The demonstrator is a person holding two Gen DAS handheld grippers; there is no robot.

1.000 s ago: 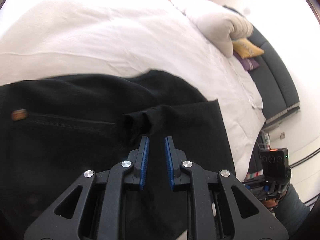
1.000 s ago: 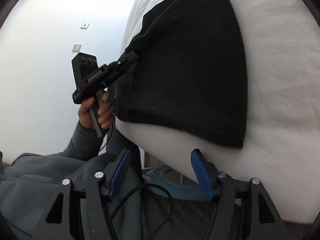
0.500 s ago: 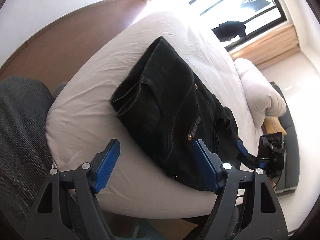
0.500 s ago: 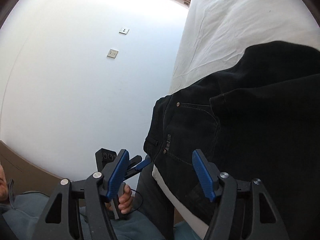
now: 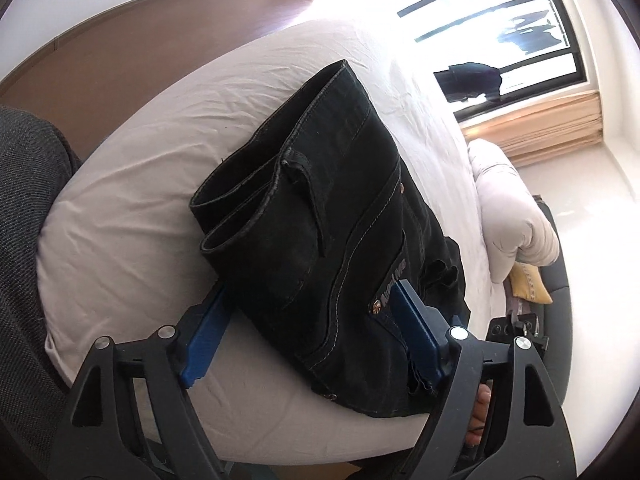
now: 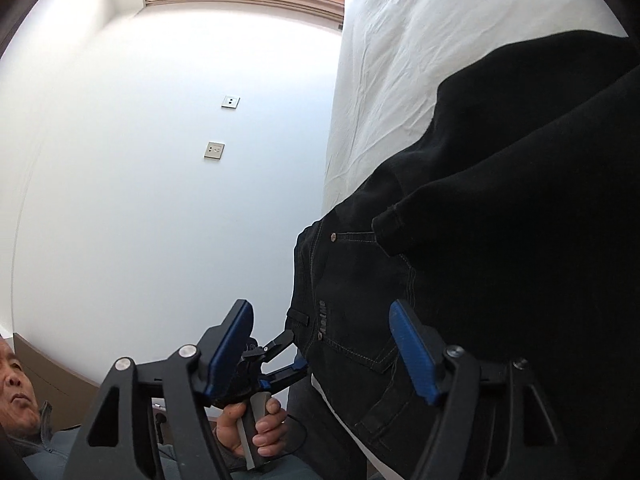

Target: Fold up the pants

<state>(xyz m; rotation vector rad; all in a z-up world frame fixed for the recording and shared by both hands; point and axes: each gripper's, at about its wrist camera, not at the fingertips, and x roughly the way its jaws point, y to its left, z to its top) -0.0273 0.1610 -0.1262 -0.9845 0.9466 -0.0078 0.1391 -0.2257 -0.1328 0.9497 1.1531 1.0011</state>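
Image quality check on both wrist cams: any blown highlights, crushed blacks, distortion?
Left wrist: window and the sheet below it blown out; pants keep their stitching; strong fisheye curve and dark corners. Right wrist: wall glares white, pants mostly crushed black, stitching shows only near the pocket; same fisheye warp. No motion blur in either.

The left wrist camera sits just behind the left tongs [image 5: 308, 332] and looks down and forward across the bed [image 5: 132, 208] toward the window [image 5: 504, 28], close over the pants [image 5: 328, 216]. The right wrist camera sits behind the right tongs [image 6: 324, 352], low by the bed's [image 6: 420, 40] edge, looking nearly level along it toward the wall [image 6: 160, 160], very close to the pants [image 6: 500, 220]. Both views share the pants' waist end and bed; each also catches the other tongs.
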